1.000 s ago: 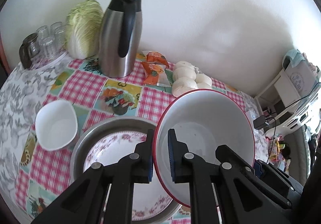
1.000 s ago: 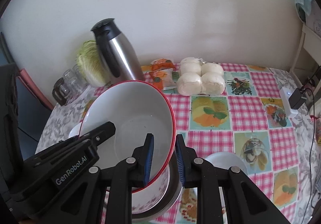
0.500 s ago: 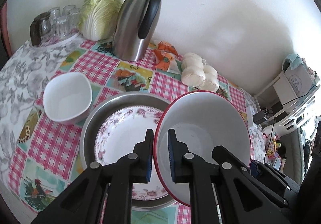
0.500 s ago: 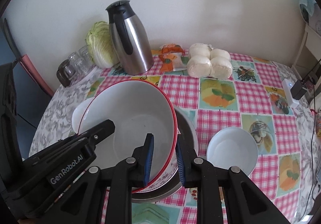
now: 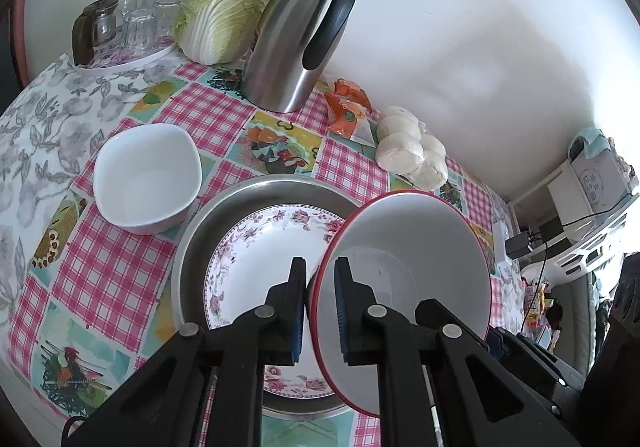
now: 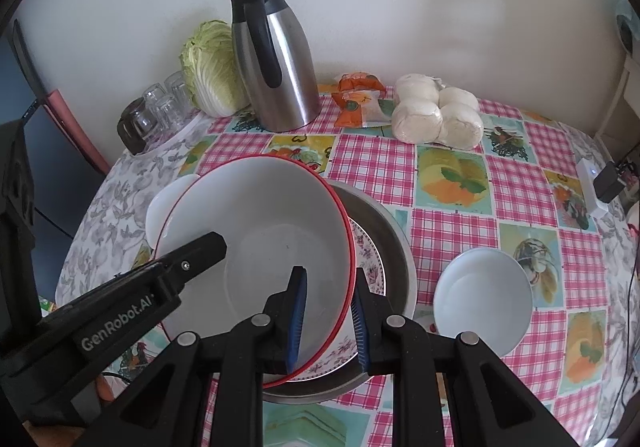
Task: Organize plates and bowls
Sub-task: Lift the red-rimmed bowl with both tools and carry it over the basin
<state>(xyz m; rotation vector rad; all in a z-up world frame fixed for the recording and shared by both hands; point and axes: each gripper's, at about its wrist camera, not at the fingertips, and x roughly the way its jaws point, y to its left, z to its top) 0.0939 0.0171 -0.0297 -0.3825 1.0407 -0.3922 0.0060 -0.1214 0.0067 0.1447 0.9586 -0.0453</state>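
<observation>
A large white bowl with a red rim (image 5: 412,247) (image 6: 260,215) hangs tilted above a floral plate (image 5: 272,247) (image 6: 370,259) that lies in a steel basin (image 5: 240,195) (image 6: 396,243). My left gripper (image 5: 321,307) is shut on the bowl's left rim. My right gripper (image 6: 329,311) is shut on its right rim. A white squarish bowl (image 5: 148,179) sits left of the basin. A white round bowl (image 6: 482,299) sits right of it.
A steel thermos jug (image 5: 296,43) (image 6: 272,63), a cabbage (image 5: 224,7), a tray of glasses (image 5: 124,27), an orange snack packet (image 6: 356,99) and a bag of buns (image 6: 436,115) line the back of the checked tablecloth near the wall. A charger (image 6: 592,191) lies at right.
Both grippers have lifted the red-rimmed bowl up and drawn back, so more of the table, the plate and the basin show. Both stay shut on the bowl.
</observation>
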